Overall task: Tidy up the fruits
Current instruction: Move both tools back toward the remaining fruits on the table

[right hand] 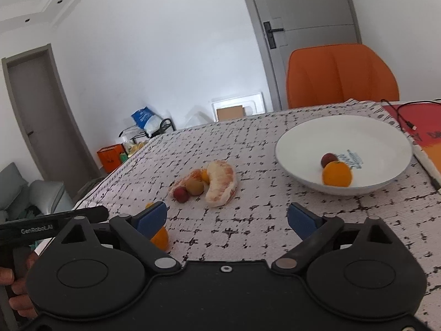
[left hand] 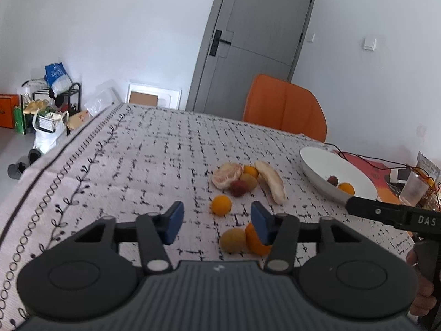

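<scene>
Loose fruit lies on the patterned tablecloth [left hand: 137,151]: a round peeled pomelo piece [left hand: 226,176], a long pomelo segment [left hand: 271,182], a red lychee [left hand: 239,188] and a brownish longan [left hand: 249,179]. My left gripper [left hand: 217,220] hangs low over the cloth, jaws apart. A small orange fruit [left hand: 221,205] sits just ahead of its tips, untouched. A tan fruit [left hand: 233,240] and an orange [left hand: 255,241] lie under its right finger. My right gripper [right hand: 227,219] stands open over bare cloth. The white bowl [right hand: 372,138] holds an orange [right hand: 336,174] and a dark red fruit [right hand: 328,159].
An orange chair [left hand: 284,107] stands behind the table's far edge. At the far right lie a red mat with a cable [right hand: 408,118] and a plastic cup [left hand: 413,190]. A person's hand [right hand: 16,292] holds the left gripper's handle. Clutter fills the floor at the left.
</scene>
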The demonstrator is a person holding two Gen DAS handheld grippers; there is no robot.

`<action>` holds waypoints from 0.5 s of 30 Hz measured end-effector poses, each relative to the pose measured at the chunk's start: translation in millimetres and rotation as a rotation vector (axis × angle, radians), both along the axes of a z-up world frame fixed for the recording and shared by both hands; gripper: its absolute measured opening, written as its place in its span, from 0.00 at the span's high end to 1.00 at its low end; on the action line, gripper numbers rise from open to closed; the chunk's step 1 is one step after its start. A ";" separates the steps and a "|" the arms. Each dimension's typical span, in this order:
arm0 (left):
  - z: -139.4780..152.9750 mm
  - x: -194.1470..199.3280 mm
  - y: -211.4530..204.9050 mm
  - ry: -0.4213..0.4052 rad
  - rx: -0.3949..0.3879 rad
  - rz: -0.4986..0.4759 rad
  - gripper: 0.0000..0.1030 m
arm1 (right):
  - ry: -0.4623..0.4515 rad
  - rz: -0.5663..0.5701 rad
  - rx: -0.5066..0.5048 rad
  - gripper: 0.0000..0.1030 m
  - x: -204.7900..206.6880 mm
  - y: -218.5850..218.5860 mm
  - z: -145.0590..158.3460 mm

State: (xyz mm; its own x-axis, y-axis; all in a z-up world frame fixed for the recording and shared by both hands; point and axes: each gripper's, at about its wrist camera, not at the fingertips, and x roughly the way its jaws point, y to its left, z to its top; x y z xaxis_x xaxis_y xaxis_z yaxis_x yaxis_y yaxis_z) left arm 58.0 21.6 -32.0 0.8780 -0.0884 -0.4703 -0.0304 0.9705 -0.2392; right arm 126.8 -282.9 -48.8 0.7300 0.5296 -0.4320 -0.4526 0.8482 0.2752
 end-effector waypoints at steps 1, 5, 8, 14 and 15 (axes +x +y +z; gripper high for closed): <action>-1.9 -0.2 -1.2 0.004 0.003 -0.006 0.53 | 0.001 0.003 -0.005 0.09 0.5 2.2 -1.4; -8.5 2.1 -3.6 0.030 -0.001 -0.023 0.60 | 0.016 0.017 -0.020 0.16 3.1 9.9 -7.9; -14.6 5.0 -1.7 0.059 -0.028 -0.008 0.65 | 0.032 0.032 -0.026 0.19 4.5 14.8 -12.8; -21.2 6.1 -3.3 0.084 -0.051 -0.035 0.67 | 0.052 0.051 -0.036 0.21 8.3 20.7 -18.9; -22.0 6.3 -3.8 0.083 -0.048 -0.039 0.67 | 0.059 0.053 -0.037 0.21 9.9 21.9 -20.1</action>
State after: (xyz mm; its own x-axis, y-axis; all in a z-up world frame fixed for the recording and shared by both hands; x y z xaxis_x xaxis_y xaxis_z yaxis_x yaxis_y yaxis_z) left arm 64.2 17.7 -54.0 0.8314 -0.1462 -0.5361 -0.0142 0.9589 -0.2835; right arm 136.7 -261.1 -68.9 0.6736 0.5501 -0.4937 -0.4812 0.8334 0.2720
